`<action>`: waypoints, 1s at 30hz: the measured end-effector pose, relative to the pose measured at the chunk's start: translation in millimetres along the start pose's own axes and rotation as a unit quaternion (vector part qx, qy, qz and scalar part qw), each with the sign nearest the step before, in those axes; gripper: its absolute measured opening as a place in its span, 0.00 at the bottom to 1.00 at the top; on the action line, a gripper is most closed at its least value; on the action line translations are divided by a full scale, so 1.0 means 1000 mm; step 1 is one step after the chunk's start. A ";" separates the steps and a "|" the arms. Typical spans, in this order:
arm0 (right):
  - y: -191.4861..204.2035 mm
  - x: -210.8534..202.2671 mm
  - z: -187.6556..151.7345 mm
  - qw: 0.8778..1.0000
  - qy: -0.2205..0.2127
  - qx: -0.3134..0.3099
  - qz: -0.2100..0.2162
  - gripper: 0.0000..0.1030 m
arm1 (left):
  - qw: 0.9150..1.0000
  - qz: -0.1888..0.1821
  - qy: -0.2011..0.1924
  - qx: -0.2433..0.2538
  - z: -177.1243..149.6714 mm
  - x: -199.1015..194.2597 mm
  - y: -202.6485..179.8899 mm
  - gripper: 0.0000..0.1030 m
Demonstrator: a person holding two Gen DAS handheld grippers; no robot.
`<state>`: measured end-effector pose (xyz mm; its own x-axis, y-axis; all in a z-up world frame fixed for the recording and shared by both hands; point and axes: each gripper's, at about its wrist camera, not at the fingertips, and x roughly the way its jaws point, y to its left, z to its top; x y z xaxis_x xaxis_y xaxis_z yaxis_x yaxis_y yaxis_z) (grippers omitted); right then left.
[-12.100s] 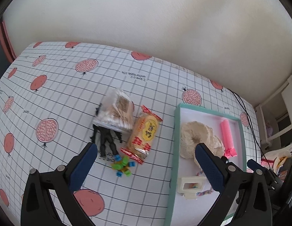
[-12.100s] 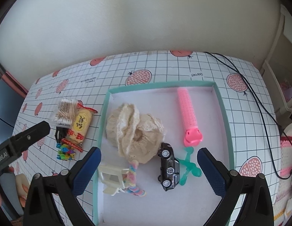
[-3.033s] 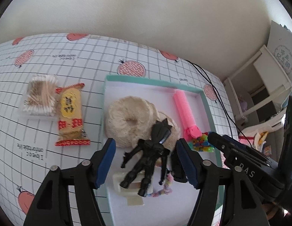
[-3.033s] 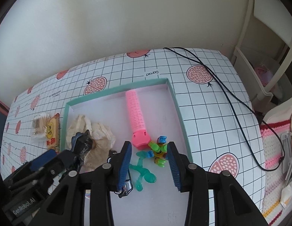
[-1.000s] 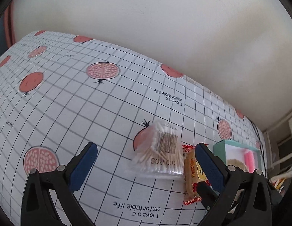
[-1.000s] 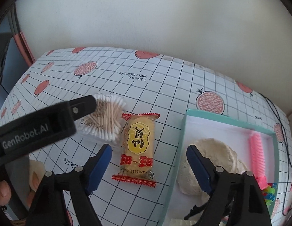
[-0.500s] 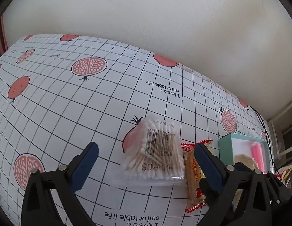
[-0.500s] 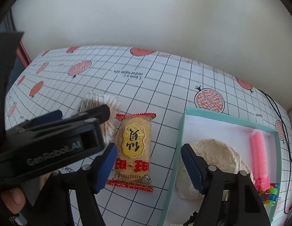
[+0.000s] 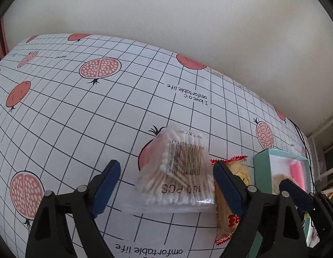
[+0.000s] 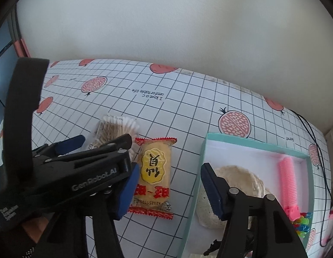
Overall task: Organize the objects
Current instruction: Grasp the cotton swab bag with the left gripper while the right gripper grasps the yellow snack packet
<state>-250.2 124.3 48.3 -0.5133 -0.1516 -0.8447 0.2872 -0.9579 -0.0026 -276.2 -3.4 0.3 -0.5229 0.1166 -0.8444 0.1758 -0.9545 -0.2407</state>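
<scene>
Teal tray point(image 10: 204, 150) holds a cream doily point(image 10: 237, 176) and pink roller point(image 10: 287, 176), while my left claw point(image 9: 166, 178), spread wide, straddles the "100 PCS" swab bag point(image 9: 181, 172) and my right claw point(image 10: 168, 185), also released, brackets the yellow snack packet point(image 10: 154, 169).

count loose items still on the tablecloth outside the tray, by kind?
Cotton swab packs: 1
Snack packets: 1
Total: 2, side by side left of the tray; open left tongs straddle the swabs, open right tongs the snack.
</scene>
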 end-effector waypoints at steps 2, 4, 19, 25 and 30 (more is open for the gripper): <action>0.003 0.004 -0.001 1.000 0.006 -0.002 0.008 0.61 | 1.000 0.005 0.001 0.005 0.000 0.000 -0.001 0.86; 0.006 0.008 -0.002 1.000 0.012 -0.006 0.003 0.61 | 1.000 0.007 0.001 0.007 0.000 -0.001 -0.002 0.86; 0.008 0.026 -0.009 0.999 0.036 0.007 -0.002 0.49 | 1.000 0.020 0.005 0.014 -0.003 -0.002 -0.002 0.63; 0.009 0.026 -0.011 0.999 0.042 0.005 -0.006 0.41 | 1.000 0.014 0.008 0.015 -0.004 -0.003 -0.004 0.57; 0.008 0.024 -0.012 0.999 0.048 0.012 0.002 0.38 | 1.000 0.013 0.014 0.008 -0.005 -0.005 -0.003 0.53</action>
<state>-250.4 115.6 21.5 -0.4322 -0.1332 -0.8919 0.2696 -0.9629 0.0132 -270.0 0.1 3.0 -0.4952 0.0983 -0.8632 0.1763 -0.9615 -0.2106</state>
